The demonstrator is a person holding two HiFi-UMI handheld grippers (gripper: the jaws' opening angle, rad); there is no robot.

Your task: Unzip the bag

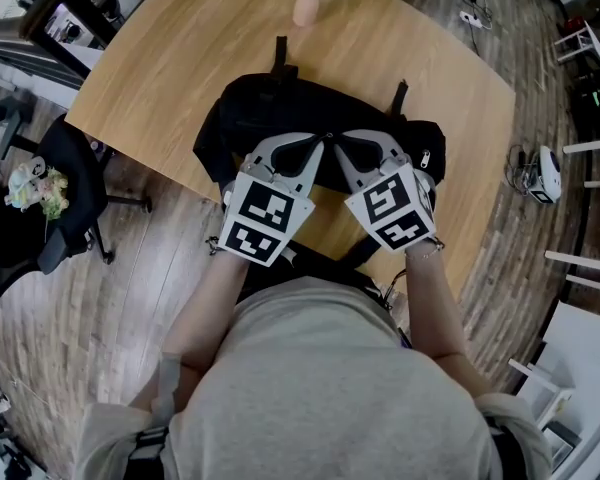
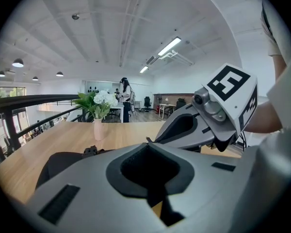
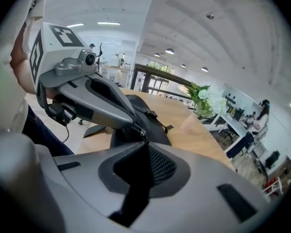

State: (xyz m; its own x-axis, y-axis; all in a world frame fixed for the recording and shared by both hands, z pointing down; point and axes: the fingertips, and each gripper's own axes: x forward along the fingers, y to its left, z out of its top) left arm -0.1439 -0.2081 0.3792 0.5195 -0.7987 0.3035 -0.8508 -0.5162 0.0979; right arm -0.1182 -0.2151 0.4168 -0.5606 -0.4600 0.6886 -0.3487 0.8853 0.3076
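Observation:
A black bag (image 1: pixel 260 118) lies on the wooden table (image 1: pixel 170 58), near its front edge. Both grippers meet at the middle of the bag's top. My left gripper (image 1: pixel 324 141) has its jaws together, pinching the bag's fabric beside the zipper. My right gripper (image 1: pixel 338 141) comes in from the right, tip to tip with the left. In the right gripper view its jaws (image 3: pixel 146 141) are shut on the small metal zipper pull (image 3: pixel 139 129), just under the left gripper's tip (image 3: pixel 135 124). The bag (image 3: pixel 150 115) stretches away behind them. The zipper line itself is hidden under the grippers.
A pink vase of white flowers (image 1: pixel 308 3) stands at the table's far edge behind the bag. Another zipper pull (image 1: pixel 425 158) hangs at the bag's right end. A black office chair (image 1: pixel 70 198) stands at the left, white stools (image 1: pixel 590 208) at the right.

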